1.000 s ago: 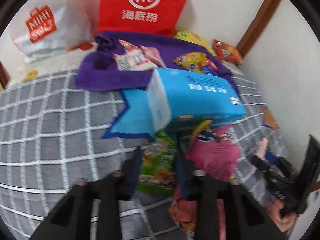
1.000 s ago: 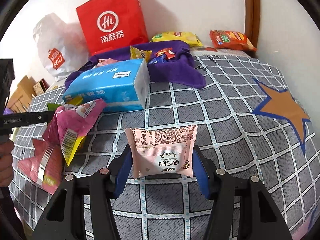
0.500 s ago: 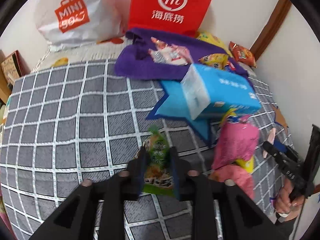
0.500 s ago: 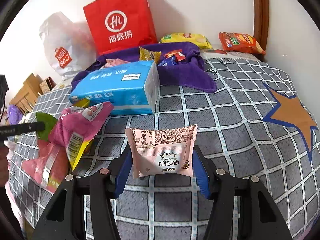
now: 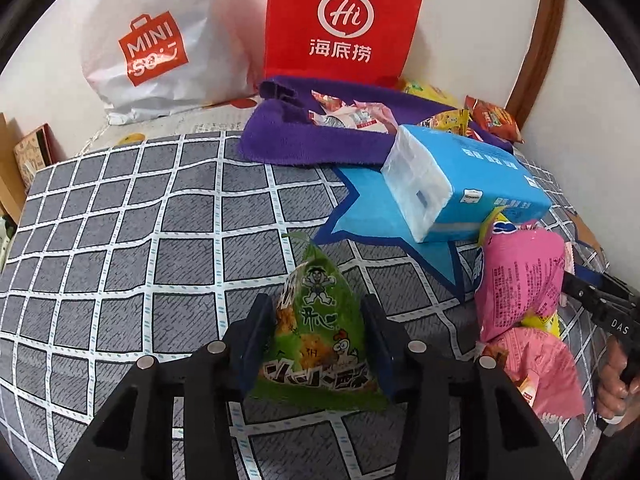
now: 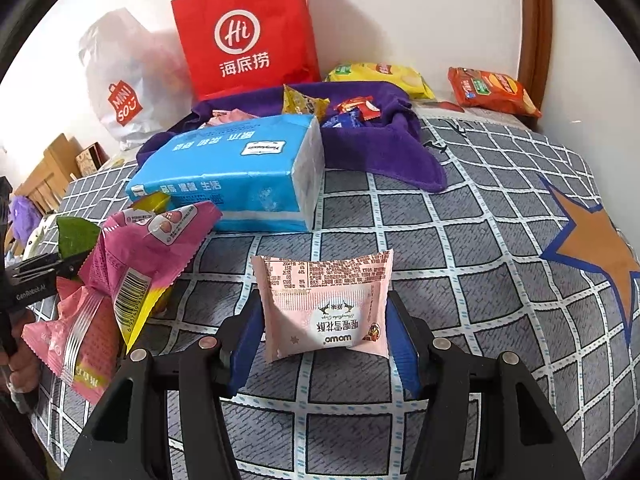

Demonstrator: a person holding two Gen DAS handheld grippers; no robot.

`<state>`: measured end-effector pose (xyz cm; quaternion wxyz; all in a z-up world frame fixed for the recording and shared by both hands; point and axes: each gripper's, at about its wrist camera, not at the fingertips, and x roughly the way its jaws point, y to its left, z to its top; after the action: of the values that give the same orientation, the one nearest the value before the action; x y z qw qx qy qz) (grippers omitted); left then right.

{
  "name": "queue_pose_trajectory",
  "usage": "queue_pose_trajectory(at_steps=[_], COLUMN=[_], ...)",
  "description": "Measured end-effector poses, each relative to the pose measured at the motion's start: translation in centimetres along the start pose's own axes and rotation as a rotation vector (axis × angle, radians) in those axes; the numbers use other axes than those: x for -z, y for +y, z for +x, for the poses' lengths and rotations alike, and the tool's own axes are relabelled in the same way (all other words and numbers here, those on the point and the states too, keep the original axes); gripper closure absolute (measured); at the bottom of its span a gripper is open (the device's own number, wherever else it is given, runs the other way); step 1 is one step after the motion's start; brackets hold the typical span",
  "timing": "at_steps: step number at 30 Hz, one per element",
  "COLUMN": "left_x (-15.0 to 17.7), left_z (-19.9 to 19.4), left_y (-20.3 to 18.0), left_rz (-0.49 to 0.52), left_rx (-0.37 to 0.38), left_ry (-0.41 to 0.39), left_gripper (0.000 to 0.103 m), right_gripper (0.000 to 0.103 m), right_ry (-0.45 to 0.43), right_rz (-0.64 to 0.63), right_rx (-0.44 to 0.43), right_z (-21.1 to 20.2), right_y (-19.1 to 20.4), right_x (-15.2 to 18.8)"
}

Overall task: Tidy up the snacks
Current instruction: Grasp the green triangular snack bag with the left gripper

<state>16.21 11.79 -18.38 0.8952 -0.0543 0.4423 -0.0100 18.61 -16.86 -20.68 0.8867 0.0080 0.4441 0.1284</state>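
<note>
The left gripper (image 5: 318, 334) was opening its jaws, and the green snack bag (image 5: 320, 340) stood between them on the grey checked bedspread (image 5: 120, 240), with the pads close at its sides. The right gripper (image 6: 325, 326) grasped a pale pink snack packet (image 6: 326, 306) firmly. Beside them lay a blue tissue pack (image 6: 236, 172) and two pink snack bags (image 5: 520, 280). More snacks lay on the purple towel (image 6: 380, 148) behind.

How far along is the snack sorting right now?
Done: some snacks already lie on the purple towel. In hand: the left hand-held gripper is opening around a green packet; the right hand-held gripper holds a pink packet. Left: pink bags beside the tissue pack.
</note>
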Motion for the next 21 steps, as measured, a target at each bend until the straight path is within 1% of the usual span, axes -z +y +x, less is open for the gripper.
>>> queue_pose_trajectory(at_steps=[2,7,11,15,18,21], left_x=[-0.1,-0.1,-0.1,0.1,0.0,0.0], left_z=[0.1,0.1,0.2,0.4,0.5,0.5], left_y=[0.1,0.2,0.1,-0.5,-0.8,-0.6], left_rz=[-0.013,-0.016,-0.01,0.019,0.034,0.029], left_rx=[0.0,0.001,-0.007,-0.041,-0.055,-0.049], left_ry=[0.002,0.0,0.002,0.008,0.012,0.012], left_gripper=[0.058,0.058,0.058,0.057,0.057,0.057], right_gripper=[0.045,0.044,0.044,0.044,0.045,0.045], right_ry=[0.001,0.023,0.03,0.044,0.044,0.042], right_rz=[0.003,0.042,0.009,-0.04,-0.034,-0.024], right_rx=[-0.002,-0.049,-0.004,0.064,0.064,0.056], right_z=[0.1,0.5,0.7,1.0,1.0,0.9], right_y=[0.0,-0.8,0.0,1.0,0.7,0.4], right_x=[0.0,0.0,0.0,0.1,0.2,0.2])
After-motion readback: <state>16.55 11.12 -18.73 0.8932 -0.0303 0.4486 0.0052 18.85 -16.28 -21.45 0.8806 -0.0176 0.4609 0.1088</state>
